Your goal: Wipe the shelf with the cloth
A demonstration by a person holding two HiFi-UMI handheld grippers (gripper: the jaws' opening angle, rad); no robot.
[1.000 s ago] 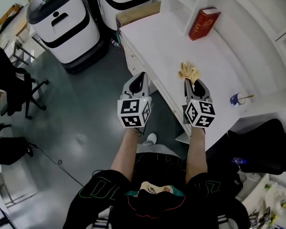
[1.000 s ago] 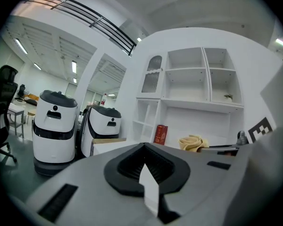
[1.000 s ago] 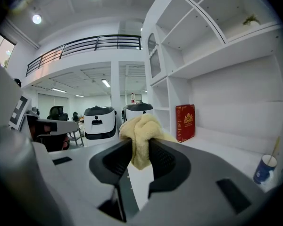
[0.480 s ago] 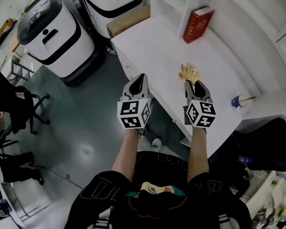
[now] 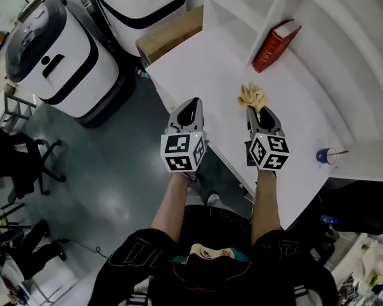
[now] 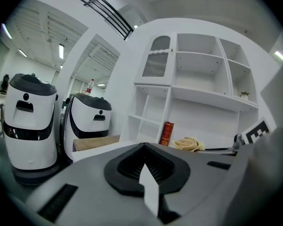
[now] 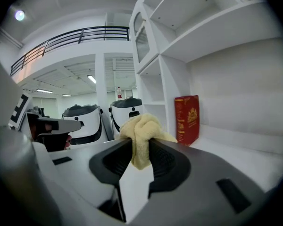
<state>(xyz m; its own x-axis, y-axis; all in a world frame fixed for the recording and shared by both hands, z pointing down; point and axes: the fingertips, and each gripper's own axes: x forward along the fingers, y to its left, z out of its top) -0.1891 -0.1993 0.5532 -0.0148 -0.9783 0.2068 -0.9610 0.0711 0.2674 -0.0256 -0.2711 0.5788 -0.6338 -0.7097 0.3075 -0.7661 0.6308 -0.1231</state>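
A crumpled yellow cloth (image 5: 251,96) bunches out of the tips of my right gripper (image 5: 256,111), which is shut on it above the white shelf surface (image 5: 204,69), near its front edge. In the right gripper view the cloth (image 7: 141,136) is pinched between both pads. My left gripper (image 5: 190,107) hangs level with the right one, left of the shelf's front edge and over the floor. Its jaws are shut with nothing between them (image 6: 144,160). From the left gripper view the cloth (image 6: 188,143) shows off to the right.
A red book (image 5: 276,45) leans against a white upright at the back of the surface. A small blue cup (image 5: 326,155) stands near the right end. Two white machines (image 5: 48,56) and a cardboard box (image 5: 169,34) stand on the floor to the left, and a black chair (image 5: 22,161) further left.
The head view has swung, so the book and cup sit further right in the picture. Both grippers keep the same pose, with the cloth still in the right one.
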